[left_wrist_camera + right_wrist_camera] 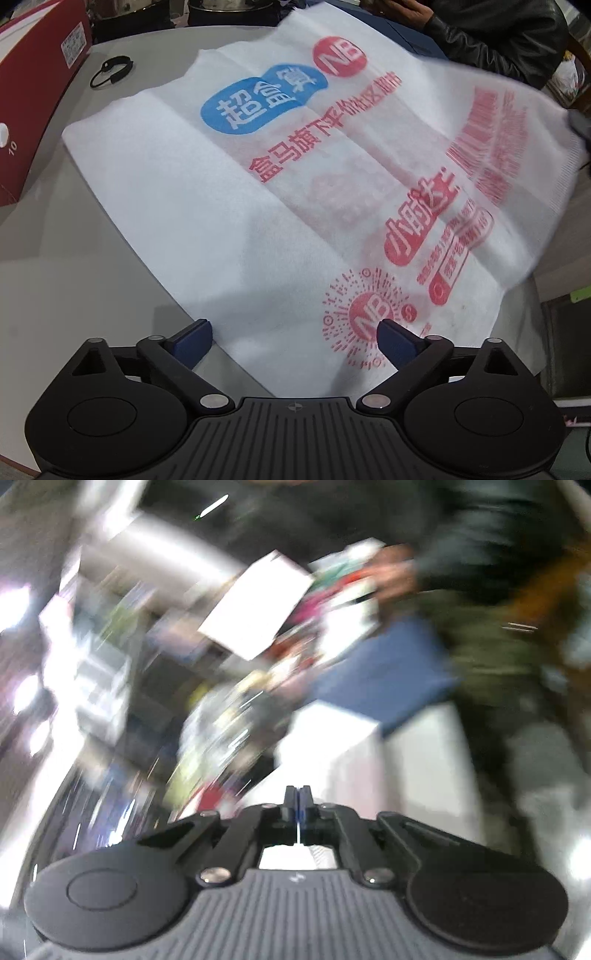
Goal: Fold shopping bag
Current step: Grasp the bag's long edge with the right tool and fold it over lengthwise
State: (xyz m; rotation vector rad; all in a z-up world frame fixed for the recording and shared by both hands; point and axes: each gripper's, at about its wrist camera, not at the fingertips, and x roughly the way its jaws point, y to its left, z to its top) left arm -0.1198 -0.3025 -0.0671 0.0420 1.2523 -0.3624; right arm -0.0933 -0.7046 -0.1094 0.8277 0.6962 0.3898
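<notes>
A white non-woven shopping bag (221, 206) with blue and red print lies spread on the grey table (74, 258). Its right side is lifted off the table and blurred. My left gripper (293, 328) is open just above the bag's near corner, one blue pad (195, 338) off the edge and the other over the red round print. My right gripper (297, 794) is shut, with a thin white edge of the bag (297, 834) pinched between its pads. White fabric (369, 768) shows beyond them. The right wrist view is heavily blurred.
A red box (33, 92) stands along the table's left side. A black loop band (110, 70) lies at the far left. A person's dark jacket sleeve (498, 40) is across the table. Blurred clutter and a blue panel (388, 675) fill the right wrist view.
</notes>
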